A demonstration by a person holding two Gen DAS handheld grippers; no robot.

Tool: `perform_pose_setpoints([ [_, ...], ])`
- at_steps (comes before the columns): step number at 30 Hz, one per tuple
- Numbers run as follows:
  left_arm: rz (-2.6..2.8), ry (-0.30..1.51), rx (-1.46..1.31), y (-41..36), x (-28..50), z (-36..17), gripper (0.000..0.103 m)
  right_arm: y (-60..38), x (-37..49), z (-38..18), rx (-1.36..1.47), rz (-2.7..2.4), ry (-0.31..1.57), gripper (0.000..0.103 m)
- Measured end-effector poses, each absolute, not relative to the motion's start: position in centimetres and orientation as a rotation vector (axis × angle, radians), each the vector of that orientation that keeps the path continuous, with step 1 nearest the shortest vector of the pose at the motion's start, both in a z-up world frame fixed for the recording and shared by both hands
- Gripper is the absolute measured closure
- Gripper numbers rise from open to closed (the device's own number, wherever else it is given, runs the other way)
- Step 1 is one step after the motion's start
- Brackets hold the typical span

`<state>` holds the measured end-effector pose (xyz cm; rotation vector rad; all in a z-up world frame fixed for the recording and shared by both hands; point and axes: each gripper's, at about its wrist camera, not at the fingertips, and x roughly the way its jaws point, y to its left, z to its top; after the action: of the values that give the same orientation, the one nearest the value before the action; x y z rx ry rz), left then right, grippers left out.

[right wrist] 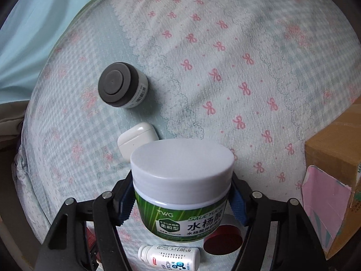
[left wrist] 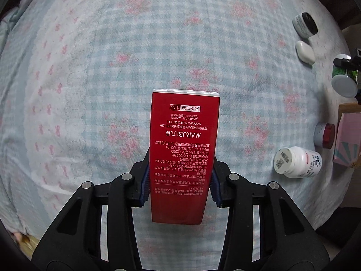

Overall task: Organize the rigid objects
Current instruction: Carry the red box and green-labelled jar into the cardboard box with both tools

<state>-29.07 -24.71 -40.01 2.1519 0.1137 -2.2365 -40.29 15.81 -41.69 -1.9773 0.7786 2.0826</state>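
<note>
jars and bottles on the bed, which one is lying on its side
The white pill bottle lies on its side, near the red-lidded jar. The black-lidded jar stands upright on the sheet, and the green jar is held by the right gripper.

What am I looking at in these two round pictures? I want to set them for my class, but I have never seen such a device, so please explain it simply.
Each picture comes from a wide-angle camera fixed on a hand-held, two-fingered clamp, looking along its fingers; no robot arm is involved. The left gripper is shut on a red carton. The right gripper is shut on a green jar with a white lid. Below lies a bedsheet printed with checks and pink bows. On it are a dark-lidded jar, a white earbud case, a white pill bottle lying down and a red-lidded jar. A cardboard box stands at the edge.
</note>
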Motion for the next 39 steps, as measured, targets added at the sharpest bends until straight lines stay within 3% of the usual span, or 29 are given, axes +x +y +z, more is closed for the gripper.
perform_pose_setpoints([
  [13, -2.514, 0.145, 1.987, -22.6, -26.3, -29.3, 0.064, 14.8, -35.4, -33.8, -1.881, 2.276, 0.780, 0.037],
  [29, -2.804, 0.096, 1.897, -7.7, -23.1, -20.1, 0.064, 19.8, -24.9, -23.5, -1.766, 2.449, 0.741, 0.037],
  [39, -2.801, 0.148, 1.839, 3.7, -20.5, -19.0, 0.064, 30.6, -21.3, -22.8, -1.822, 2.504, 0.650, 0.037],
])
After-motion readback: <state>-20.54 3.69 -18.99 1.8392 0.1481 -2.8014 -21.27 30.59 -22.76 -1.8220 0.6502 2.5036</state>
